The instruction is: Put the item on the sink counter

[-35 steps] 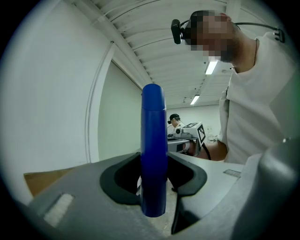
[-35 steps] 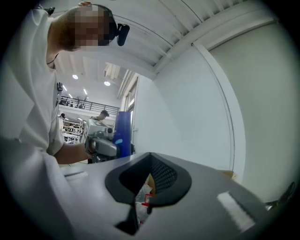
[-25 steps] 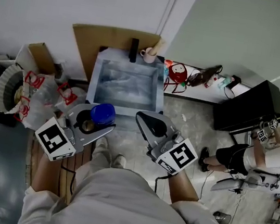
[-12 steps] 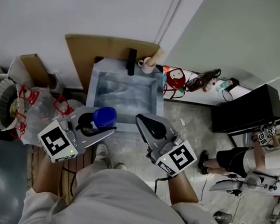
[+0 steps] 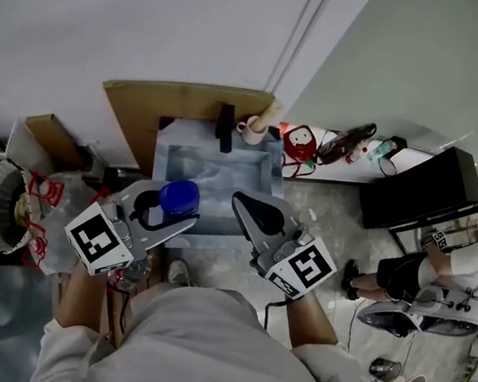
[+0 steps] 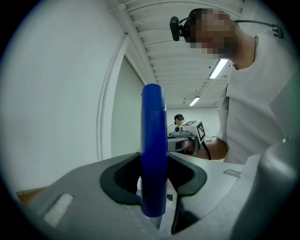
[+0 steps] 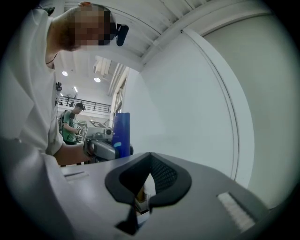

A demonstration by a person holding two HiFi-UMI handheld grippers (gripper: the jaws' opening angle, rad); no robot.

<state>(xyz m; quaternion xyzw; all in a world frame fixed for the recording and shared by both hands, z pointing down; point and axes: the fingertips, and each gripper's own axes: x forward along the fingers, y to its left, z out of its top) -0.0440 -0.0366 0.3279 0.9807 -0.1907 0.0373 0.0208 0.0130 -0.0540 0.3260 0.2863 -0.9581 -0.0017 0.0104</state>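
Observation:
The item is a blue cylinder-shaped container (image 5: 179, 197) with a rounded top, and my left gripper (image 5: 166, 212) is shut on it, holding it upright in front of the steel sink (image 5: 164, 163). In the left gripper view the blue container (image 6: 153, 150) stands between the dark pads (image 6: 123, 180), pinched at its lower part. My right gripper (image 5: 251, 207) hovers just right of it, over the sink's near right corner, shut with nothing in it. Seen from the right gripper (image 7: 142, 190), the pads meet and the blue container (image 7: 121, 133) shows to the left.
A black faucet (image 5: 225, 128) and a cup with a utensil (image 5: 251, 129) stand on the sink's back rim. Brown cardboard (image 5: 140, 107) leans behind. A low white shelf with a red bag (image 5: 299, 141) runs right, beside a black cabinet (image 5: 417, 200). Bags (image 5: 40, 199) lie at left.
The head view has tipped up, so more wall shows and the sink sits slightly higher in frame. Both grippers keep nearly the same place, and the blue container stays held.

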